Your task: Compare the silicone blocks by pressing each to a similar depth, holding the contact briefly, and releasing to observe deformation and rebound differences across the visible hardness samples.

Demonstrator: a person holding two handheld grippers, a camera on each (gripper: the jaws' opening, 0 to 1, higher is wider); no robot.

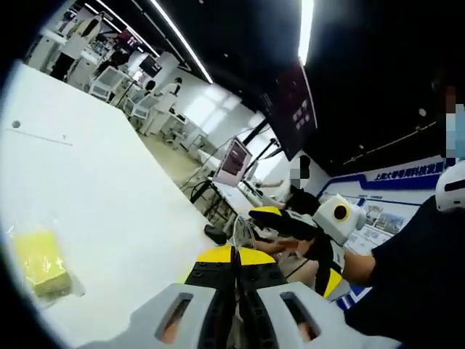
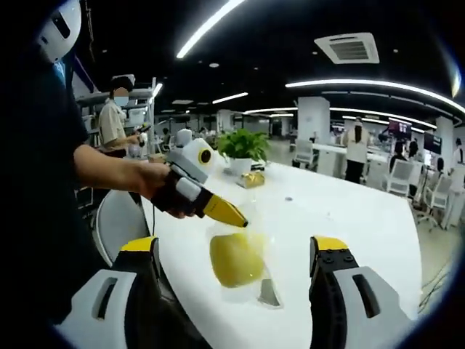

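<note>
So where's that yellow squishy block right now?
The yellow block, in a clear bag, lies on the white table, just below the left gripper tip, between the right gripper's open jaws.

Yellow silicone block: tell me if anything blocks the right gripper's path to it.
Nothing visible does. The yellow silicone block lies in a clear bag on the white table, between and ahead of the right gripper's open jaws. The left gripper hovers just beyond, jaws shut.

White desk (image 2: 349, 211) carried a potted green plant (image 2: 243, 145); a dark wall screen (image 1: 294, 109) hung overhead; office chairs (image 2: 403, 178) stood beyond.
</note>
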